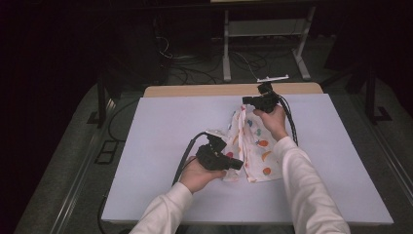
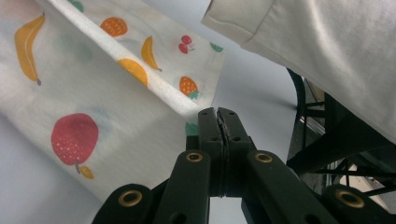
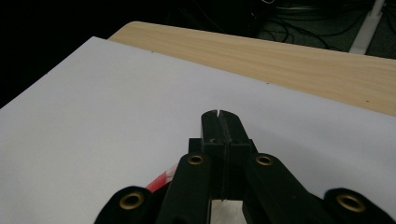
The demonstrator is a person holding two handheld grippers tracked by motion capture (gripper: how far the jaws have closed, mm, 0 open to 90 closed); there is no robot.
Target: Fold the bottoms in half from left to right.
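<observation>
**Currently: fruit-print cloth held up between 2 closed grippers**

Both of my tools are pinched on the fruit-print cloth [image 1: 251,146], which sits right of the middle of the white tabletop [image 1: 160,131], running from near the far edge back toward the near edge.

1. My left gripper [image 1: 233,165] has its jaws pressed together on a near corner of the cloth; in the left gripper view the hem disappears straight between the closed tips of the gripper [image 2: 219,116]. I hold this corner low and close to me so that the fabric has a fixed anchor.

2. My right gripper [image 1: 247,100] is raised near the far edge of the tabletop, jaws likewise narrow. In the right gripper view the tips [image 3: 219,122] meet with no gap, and a scrap of red and white print shows just beneath them, so I judge that they are clamped on the far end of the cloth.

3. Between the 2 grips the cloth hangs in a slack, folded band, partly lifted off the surface. I keep the ends apart like this, I judge, to draw out the folds so that the piece can be spread or laid flat.

4. My right sleeve [image 2: 327,51] passes close over the cloth, since that arm reaches across to the far end.
</observation>
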